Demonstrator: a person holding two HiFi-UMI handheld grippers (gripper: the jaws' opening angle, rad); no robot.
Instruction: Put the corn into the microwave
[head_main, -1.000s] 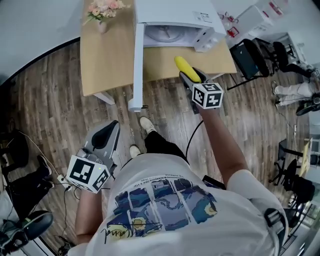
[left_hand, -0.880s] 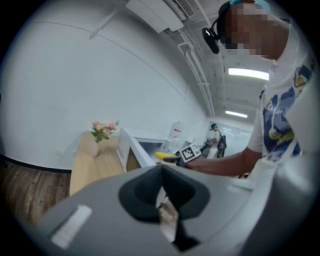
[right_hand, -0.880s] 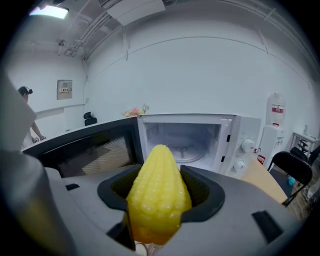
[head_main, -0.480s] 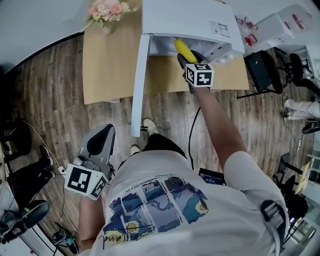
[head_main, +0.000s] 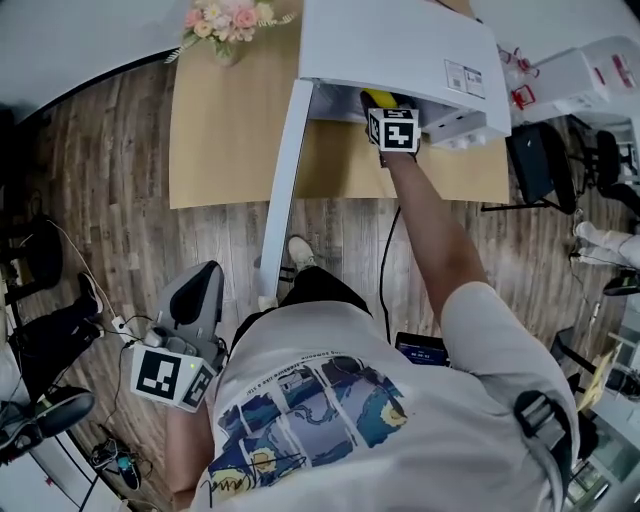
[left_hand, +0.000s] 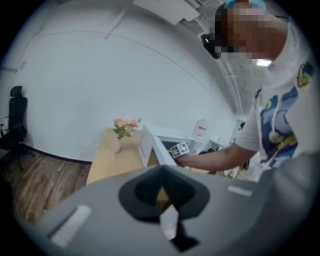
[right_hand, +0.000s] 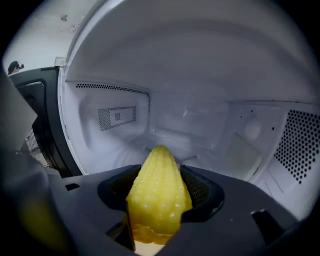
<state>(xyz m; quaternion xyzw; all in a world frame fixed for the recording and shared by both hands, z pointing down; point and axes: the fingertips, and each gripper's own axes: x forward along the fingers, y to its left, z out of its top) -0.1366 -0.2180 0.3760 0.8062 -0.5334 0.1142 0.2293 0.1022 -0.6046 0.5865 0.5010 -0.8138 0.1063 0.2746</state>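
The yellow corn (right_hand: 159, 192) sits between the jaws of my right gripper (right_hand: 160, 210), which is shut on it, tip pointing forward. That gripper is inside the white microwave cavity (right_hand: 200, 115), with the corn held above the cavity floor. In the head view the right gripper (head_main: 385, 105) reaches under the top of the microwave (head_main: 400, 45), and only a bit of the corn (head_main: 377, 97) shows. The microwave door (head_main: 285, 190) stands open to the left. My left gripper (head_main: 197, 300) hangs low by the person's side, shut and holding nothing; its own view shows the left gripper (left_hand: 162, 200) facing the table from a distance.
The microwave stands on a wooden table (head_main: 225, 130) with a vase of pink flowers (head_main: 228, 22) at its far left. The open door (right_hand: 35, 120) is close on the right gripper's left. Cables and dark chairs (head_main: 40, 340) lie on the wood floor, and white boxes (head_main: 585, 65) stand to the right.
My right gripper has moved forward with the corn, from in front of the open microwave to inside its cavity. The left gripper has stayed low at the side.
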